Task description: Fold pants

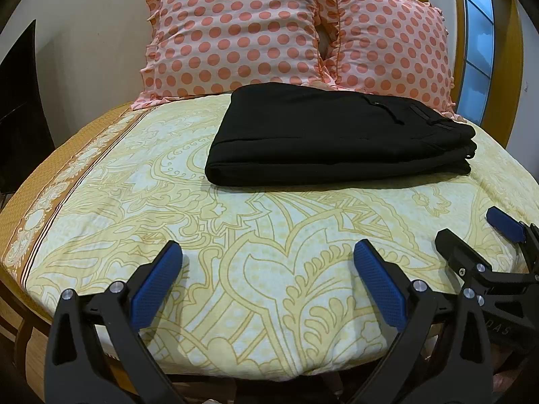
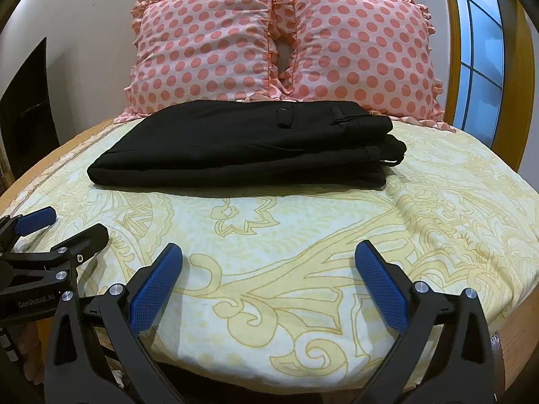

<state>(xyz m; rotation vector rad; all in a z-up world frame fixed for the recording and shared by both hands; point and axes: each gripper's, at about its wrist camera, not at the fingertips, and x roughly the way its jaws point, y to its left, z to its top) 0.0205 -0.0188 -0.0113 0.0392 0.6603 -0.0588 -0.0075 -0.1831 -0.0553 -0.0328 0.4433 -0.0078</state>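
The pants [image 1: 337,134] lie on the bed [image 1: 235,269] as a flat black stack of several layers, just in front of two dotted pillows [image 1: 235,33] at the head end. Both grippers hang over the near end of the bed, side by side, well apart from the stack and touching nothing. The left gripper [image 1: 267,259] has its jaws spread wide with only the sheet between them; the right gripper [image 2: 268,259] stands the same way, spread and empty. The stack lies straight ahead of both tools, toward the pillows. Its long axis runs across the bed, left to right, square to the line of the fingers. The smooth folded edge is on the left side; the waistband end, with a belt loop [image 2: 284,118] and staggered layer edges, is on the right. In the left wrist view the stack sits right of centre; in the right wrist view it sits left of centre, so it lies about midway between the two tools and neither is clearly nearer. Judgement: the fold appears complete or nearly so, since the layers are stacked and roughly aligned, with slight overhang at the right end. Any further move, such as squaring that end, would call for a forward reach, and the right gripper would be the natural choice for it.
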